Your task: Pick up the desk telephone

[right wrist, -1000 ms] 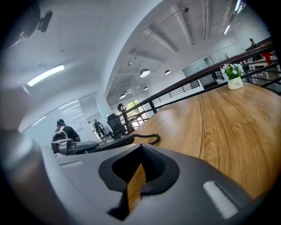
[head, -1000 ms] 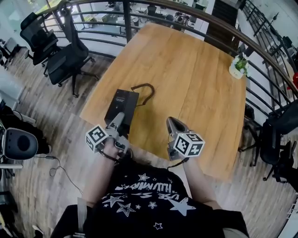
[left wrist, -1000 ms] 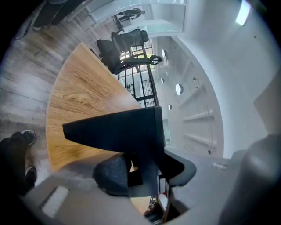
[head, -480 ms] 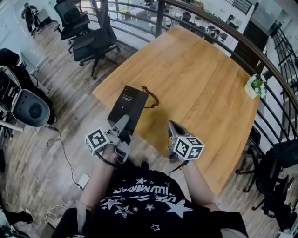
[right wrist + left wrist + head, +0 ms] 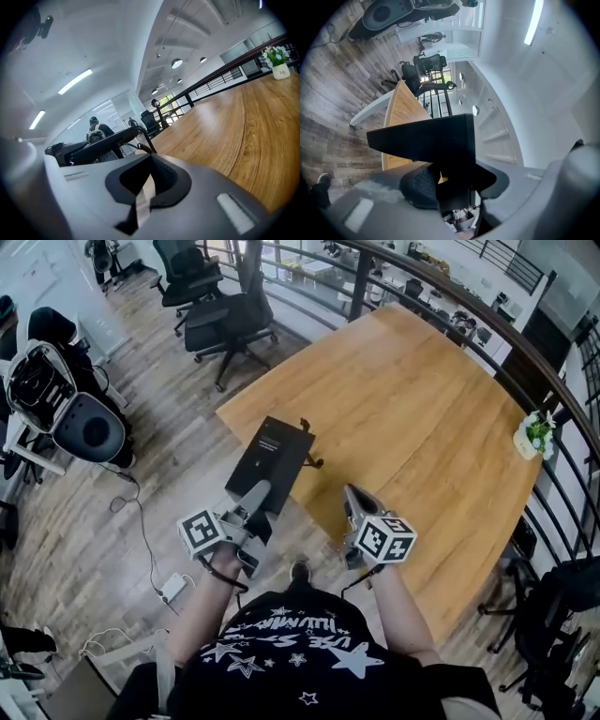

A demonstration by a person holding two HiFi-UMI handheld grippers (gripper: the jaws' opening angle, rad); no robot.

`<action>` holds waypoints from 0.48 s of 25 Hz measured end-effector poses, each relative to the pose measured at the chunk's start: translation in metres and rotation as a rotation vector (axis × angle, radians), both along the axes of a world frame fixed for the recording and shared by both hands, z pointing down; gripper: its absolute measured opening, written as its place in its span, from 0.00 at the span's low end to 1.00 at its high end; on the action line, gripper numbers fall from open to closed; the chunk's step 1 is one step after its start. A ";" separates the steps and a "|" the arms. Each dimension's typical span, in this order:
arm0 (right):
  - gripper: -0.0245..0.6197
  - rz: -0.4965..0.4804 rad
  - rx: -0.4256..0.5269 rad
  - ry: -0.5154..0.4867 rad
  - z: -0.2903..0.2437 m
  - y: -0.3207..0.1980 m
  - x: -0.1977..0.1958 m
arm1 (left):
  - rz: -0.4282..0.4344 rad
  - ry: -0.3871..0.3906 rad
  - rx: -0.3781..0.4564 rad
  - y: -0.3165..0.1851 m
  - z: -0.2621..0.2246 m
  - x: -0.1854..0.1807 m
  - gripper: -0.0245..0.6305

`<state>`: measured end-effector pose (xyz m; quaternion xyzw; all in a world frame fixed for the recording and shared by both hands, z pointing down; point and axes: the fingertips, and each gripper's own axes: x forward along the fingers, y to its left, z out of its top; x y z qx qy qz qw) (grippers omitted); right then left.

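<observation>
Has lifted the phone (image 5: 274, 451) off the bench (image 5: 422, 418) since a second ago, pinching it in the left tool (image 5: 257, 491). Holds the right tool (image 5: 351, 495) pressed together, empty. Looks essentially picked up.

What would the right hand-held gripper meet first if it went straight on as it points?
Probably the wooden table top, as the right hand-held gripper tilts slightly down; the telephone cord lies just left.

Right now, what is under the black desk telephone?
The wooden table and the floor show around the desk telephone, which the left gripper grips at the table's edge. Its body covers whatever lies beneath, so contact with the table cannot be told.
</observation>
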<state>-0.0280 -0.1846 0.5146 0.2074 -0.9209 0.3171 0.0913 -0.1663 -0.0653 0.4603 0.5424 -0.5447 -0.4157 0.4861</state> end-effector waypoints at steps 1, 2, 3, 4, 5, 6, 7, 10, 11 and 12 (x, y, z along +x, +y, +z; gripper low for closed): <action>0.04 -0.010 -0.001 -0.001 -0.001 0.006 0.000 | -0.007 0.002 0.006 0.006 -0.003 0.003 0.33; 0.04 -0.021 -0.003 -0.004 -0.003 0.011 0.002 | -0.015 0.003 0.012 0.012 -0.005 0.007 0.33; 0.04 -0.030 -0.003 -0.006 -0.004 0.017 0.004 | -0.022 0.002 0.015 0.019 -0.007 0.012 0.33; 0.04 -0.037 -0.002 -0.010 -0.006 0.022 0.008 | -0.028 -0.001 0.016 0.026 -0.008 0.017 0.33; 0.04 -0.042 -0.002 -0.013 -0.007 0.028 0.012 | -0.032 -0.005 0.017 0.034 -0.010 0.023 0.33; 0.04 -0.046 -0.004 -0.015 -0.008 0.034 0.018 | -0.036 -0.009 0.017 0.043 -0.011 0.029 0.33; 0.04 -0.048 -0.006 -0.017 -0.008 0.041 0.024 | -0.039 -0.013 0.018 0.052 -0.011 0.036 0.33; 0.04 -0.058 -0.013 -0.019 -0.006 0.063 0.047 | -0.064 -0.009 0.013 0.082 -0.010 0.059 0.33; 0.04 -0.065 -0.014 -0.019 -0.006 0.070 0.054 | -0.076 -0.004 0.014 0.093 -0.009 0.068 0.33; 0.04 -0.073 -0.015 -0.020 -0.006 0.079 0.061 | -0.089 0.002 0.016 0.104 -0.009 0.077 0.33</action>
